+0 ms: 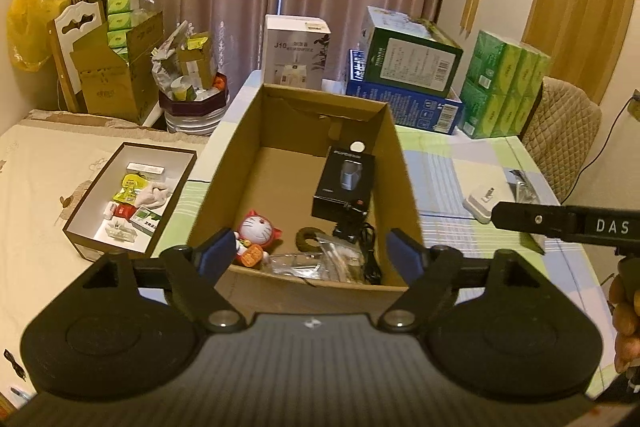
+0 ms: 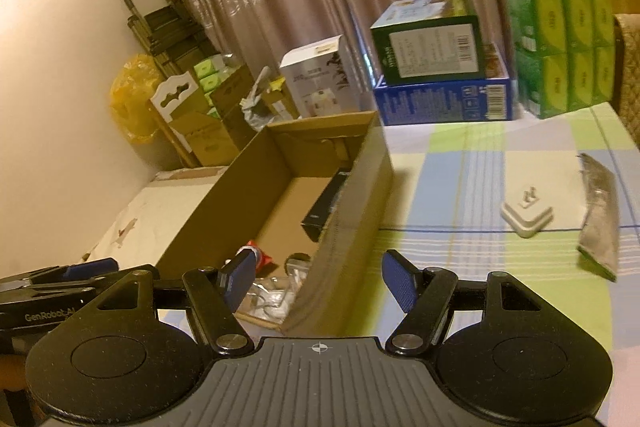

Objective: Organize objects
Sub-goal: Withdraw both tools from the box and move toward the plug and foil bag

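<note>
While both tools hover at the near end of the cardboard box (image 1: 256,183), neither grips anything. The left tool (image 1: 310,257) has its blue pads spread wide, framing the box's near wall, with nothing between them. The right tool (image 2: 318,281) is likewise spread, its pads straddling the box's right wall without touching it.

Inside the box, a black product carton (image 1: 344,183) lies against the right wall. At the near end sit a red-and-white cat figurine (image 1: 258,229), a dark ring-shaped thing (image 1: 306,239), clear plastic bags (image 1: 316,263) and a black cable (image 1: 370,251). The box stands on a worktop covered by a green, blue and white checked cloth (image 2: 460,167).

To the right of the box, well apart from it, a white plug adapter (image 2: 526,217) lies on the cloth, prongs up. Just beyond it is a silvery packet (image 2: 600,223), blurred, possibly a foil pouch. At the worktop's far edge stand a white carton (image 1: 296,51), a green box on a blue box (image 1: 404,103), and a pack of green tissues (image 1: 504,87).

On the bed to the left rests an open white-lined tray (image 1: 86,205) holding small packets.
</note>
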Motion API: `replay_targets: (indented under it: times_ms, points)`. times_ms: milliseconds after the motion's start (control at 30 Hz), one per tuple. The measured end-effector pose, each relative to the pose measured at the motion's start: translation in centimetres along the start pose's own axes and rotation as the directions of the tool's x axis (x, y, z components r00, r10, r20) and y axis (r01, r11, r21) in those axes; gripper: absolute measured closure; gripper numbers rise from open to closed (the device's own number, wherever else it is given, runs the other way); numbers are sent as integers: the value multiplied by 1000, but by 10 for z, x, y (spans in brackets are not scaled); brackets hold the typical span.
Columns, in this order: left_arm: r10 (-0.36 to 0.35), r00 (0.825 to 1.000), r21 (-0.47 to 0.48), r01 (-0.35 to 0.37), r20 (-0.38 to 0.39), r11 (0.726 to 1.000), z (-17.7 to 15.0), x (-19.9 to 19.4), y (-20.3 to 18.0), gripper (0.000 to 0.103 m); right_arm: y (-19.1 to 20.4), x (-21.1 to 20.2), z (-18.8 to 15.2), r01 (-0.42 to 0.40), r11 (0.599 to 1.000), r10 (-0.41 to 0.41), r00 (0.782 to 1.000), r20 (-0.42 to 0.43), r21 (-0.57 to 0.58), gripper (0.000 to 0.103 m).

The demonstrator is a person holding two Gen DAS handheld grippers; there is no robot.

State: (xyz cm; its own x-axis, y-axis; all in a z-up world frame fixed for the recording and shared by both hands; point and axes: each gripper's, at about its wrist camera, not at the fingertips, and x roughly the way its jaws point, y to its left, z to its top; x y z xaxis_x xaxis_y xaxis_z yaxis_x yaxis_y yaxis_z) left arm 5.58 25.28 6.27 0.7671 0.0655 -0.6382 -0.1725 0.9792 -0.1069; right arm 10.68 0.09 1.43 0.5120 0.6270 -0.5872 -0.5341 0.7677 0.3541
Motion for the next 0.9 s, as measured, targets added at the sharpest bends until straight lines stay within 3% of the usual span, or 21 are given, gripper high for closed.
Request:
replay_targets:
  times_ms: [500,900]
  points:
    - [-47,998,39,45,47,998,-2,-26,-58,1,-48,-68,-15,86,993,-90,994,61,75,32]
    - [-129,990,108,123,54,987,-3,-23,-123,1,-119,-117,-35,197,958,-217,973,76,206,31]
